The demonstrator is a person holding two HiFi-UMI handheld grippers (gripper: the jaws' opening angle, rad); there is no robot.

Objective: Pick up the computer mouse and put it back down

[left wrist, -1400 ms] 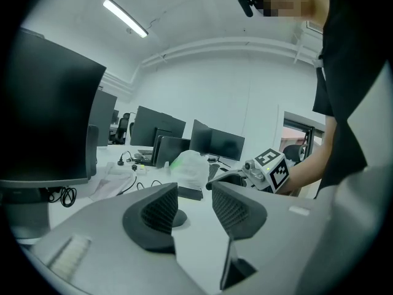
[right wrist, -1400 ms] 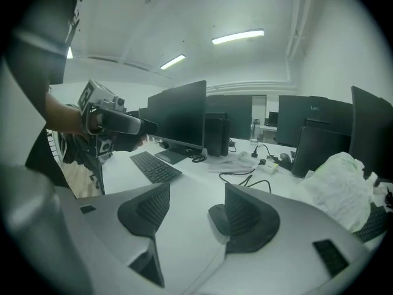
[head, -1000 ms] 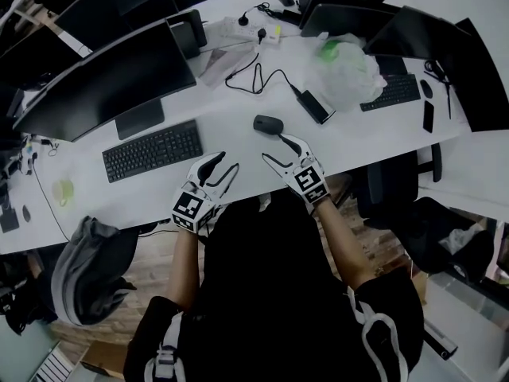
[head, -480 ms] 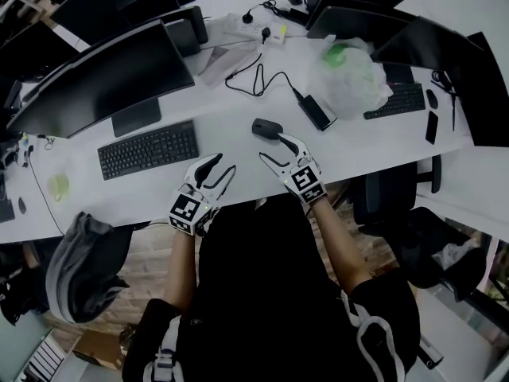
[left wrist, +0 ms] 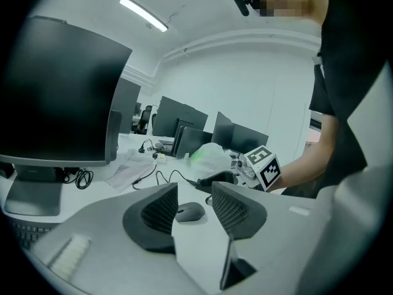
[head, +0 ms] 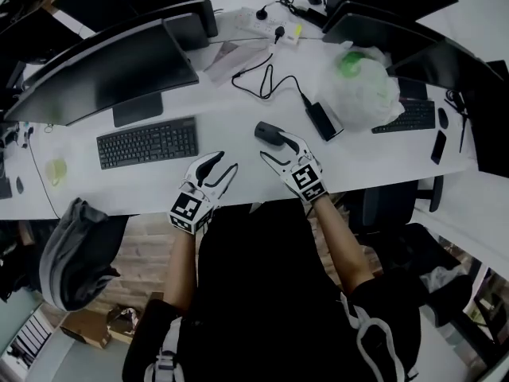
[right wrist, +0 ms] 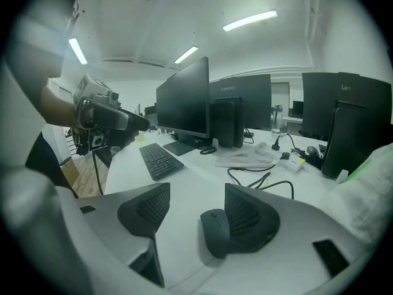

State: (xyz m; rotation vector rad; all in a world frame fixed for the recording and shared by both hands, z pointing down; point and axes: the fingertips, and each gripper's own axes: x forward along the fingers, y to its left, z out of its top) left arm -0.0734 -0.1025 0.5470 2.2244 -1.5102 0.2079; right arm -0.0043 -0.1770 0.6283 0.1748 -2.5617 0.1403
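Both grippers have slid a little forward over the white worktop (head: 231,118). On the left, the left gripper (head: 225,162) hangs beside the keyboard (head: 147,142), its jaws wide with nothing in them. On the right, the right gripper (head: 274,146) stands open around the computer mouse (head: 266,131), which lies on the worktop just beside one jaw.

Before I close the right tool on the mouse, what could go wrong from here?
The mouse lies off-centre in the open right tool, close against one jaw, so closing may shove it sideways or catch only its edge, and it could slip on the lift. The black adapter and its cable lie just beyond it; pushing forward may knock the mouse into them.
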